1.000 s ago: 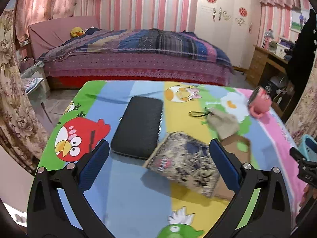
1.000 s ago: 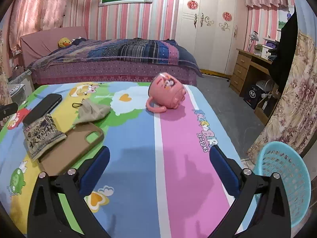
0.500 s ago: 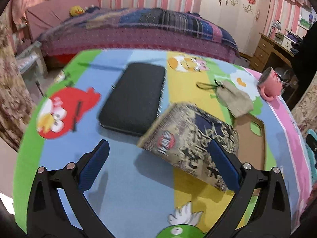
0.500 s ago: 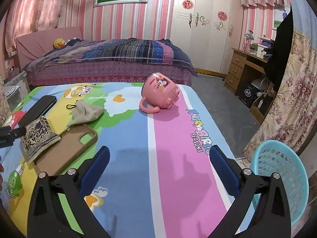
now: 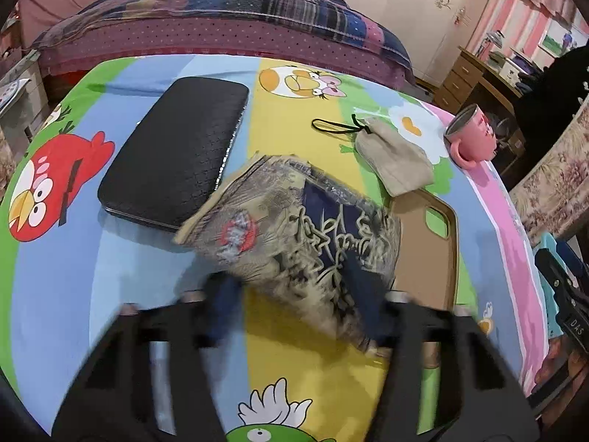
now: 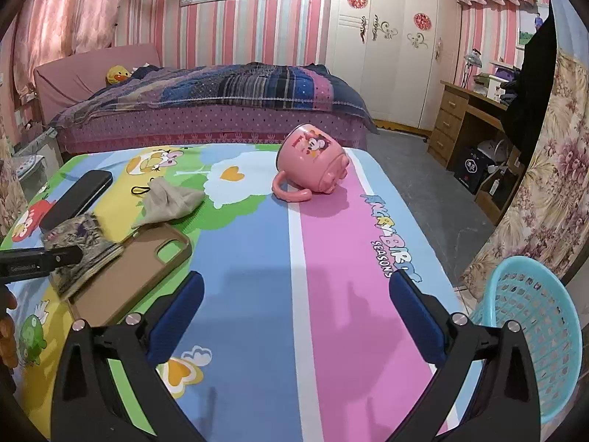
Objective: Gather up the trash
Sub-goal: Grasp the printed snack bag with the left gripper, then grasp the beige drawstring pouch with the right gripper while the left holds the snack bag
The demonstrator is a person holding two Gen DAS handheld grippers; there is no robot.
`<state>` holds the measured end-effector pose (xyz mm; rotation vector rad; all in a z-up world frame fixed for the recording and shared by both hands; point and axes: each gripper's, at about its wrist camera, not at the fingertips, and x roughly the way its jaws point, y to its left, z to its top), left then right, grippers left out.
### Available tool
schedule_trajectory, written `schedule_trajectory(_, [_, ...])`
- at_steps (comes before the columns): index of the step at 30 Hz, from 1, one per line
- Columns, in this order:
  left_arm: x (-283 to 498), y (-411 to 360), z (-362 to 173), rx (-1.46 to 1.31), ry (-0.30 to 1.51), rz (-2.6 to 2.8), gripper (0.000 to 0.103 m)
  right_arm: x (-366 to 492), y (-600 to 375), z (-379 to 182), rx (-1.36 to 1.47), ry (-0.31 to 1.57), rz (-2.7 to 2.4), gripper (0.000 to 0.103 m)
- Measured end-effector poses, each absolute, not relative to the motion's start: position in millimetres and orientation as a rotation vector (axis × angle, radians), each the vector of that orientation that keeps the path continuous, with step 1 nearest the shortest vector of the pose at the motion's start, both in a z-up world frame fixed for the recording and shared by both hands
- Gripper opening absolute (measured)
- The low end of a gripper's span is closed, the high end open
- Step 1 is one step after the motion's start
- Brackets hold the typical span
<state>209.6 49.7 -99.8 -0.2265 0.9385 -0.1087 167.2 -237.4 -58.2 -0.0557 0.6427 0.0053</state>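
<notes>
Blurred left gripper [image 5: 294,294] fingers [image 5: 224,294] hide the wrapper's [image 5: 294,228] near end.

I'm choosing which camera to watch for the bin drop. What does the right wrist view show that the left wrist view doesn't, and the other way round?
Only the right wrist view shows the whole blue basket on the floor beside the table, and the right tongs standing open over bare cloth.

Only the left wrist view shows the left tongs closing around the near end of the printed wrapper, and the black case in full.

Both show the wrapper, brown phone case, beige pouch and tipped pink cup.
</notes>
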Motion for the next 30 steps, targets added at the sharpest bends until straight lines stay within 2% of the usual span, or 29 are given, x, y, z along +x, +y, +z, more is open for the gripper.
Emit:
schedule_trajectory(2, [209, 51, -96, -0.24, 0.93, -0.115, 0.019, 167, -236, -58, -0.055, 0.642, 0.011, 0.098])
schedule_trajectory(10, [189, 50, -41, -0.14, 0.768, -0.085, 0.004, 166, -221, -61, -0.091, 0.624, 0.042, 0.098])
schedule_trajectory(19, [193, 87, -19, -0.076, 0.694, 0.046, 0.002, 180, -181, -61, -0.151, 0.594, 0.115, 0.098])
schedule_trajectory(30, [194, 144, -7, -0.17, 0.648, 0.094, 0.002, 256, -128, -69, -0.213, 0.64, 0.198, 0.097])
